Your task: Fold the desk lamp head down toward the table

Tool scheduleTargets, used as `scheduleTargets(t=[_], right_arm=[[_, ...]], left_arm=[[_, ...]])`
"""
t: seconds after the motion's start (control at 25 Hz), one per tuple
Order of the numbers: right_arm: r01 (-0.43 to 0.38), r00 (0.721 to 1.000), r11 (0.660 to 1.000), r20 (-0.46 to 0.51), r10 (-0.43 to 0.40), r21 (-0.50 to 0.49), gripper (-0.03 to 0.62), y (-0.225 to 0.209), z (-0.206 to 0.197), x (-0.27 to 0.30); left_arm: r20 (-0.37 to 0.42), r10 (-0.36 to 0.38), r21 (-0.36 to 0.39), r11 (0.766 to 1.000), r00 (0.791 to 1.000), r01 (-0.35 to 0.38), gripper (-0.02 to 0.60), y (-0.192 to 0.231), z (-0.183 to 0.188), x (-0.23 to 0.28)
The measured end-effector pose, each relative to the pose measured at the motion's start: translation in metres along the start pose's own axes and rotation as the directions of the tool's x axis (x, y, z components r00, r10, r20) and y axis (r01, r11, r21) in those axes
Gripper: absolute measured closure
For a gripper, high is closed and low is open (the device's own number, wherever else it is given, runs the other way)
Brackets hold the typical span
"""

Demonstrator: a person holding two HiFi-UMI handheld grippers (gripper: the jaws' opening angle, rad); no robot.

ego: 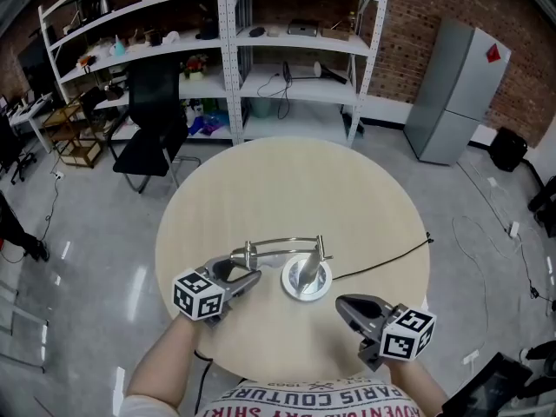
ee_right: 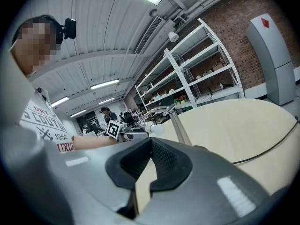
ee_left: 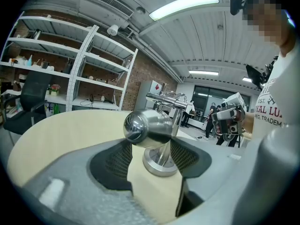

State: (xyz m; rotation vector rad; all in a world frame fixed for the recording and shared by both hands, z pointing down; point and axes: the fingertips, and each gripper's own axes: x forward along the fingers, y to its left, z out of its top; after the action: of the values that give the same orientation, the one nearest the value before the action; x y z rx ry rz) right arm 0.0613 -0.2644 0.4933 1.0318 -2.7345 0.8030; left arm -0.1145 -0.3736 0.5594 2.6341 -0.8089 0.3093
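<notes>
The left tool (ego: 247, 278) is gripping the desk lamp head (ee_left: 145, 124), just left of the lamp base (ego: 306, 281) on the counter (ego: 287, 189). The right tool (ego: 345, 303) is hovering closed and empty, right of the base.

Lamp base (ee_left: 157, 168) partly behind lamp head (ee_left: 145, 125); cable (ego: 382, 261) end seemingly hidden.

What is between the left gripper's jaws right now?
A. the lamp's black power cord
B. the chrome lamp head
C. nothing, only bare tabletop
B: in the left gripper view the chrome lamp head sits between the left gripper pads, which appear to press on its two sides.
</notes>
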Motion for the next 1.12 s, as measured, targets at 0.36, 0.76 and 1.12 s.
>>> scheduleTargets(t=[0.36,0.76,1.12], right_arm=[[0.004,1.0,1.0,0.0,-0.004,0.002,0.594,0.002,0.002,0.003],[0.008,1.0,1.0,-0.006,-0.008,0.007,0.594,-0.005,0.001,0.001],[0.015,1.0,1.0,-0.002,-0.015,0.02,0.594,-0.008,-0.001,0.0]], left_arm=[[-0.013,-0.004,0.001,1.0,1.0,0.004,0.334,0.001,-0.004,0.002],[-0.055,-0.002,0.004,1.0,0.999,0.002,0.336,-0.001,-0.016,0.011],[-0.065,-0.003,-0.009,1.0,0.998,0.003,0.337,-0.002,-0.026,0.018]])
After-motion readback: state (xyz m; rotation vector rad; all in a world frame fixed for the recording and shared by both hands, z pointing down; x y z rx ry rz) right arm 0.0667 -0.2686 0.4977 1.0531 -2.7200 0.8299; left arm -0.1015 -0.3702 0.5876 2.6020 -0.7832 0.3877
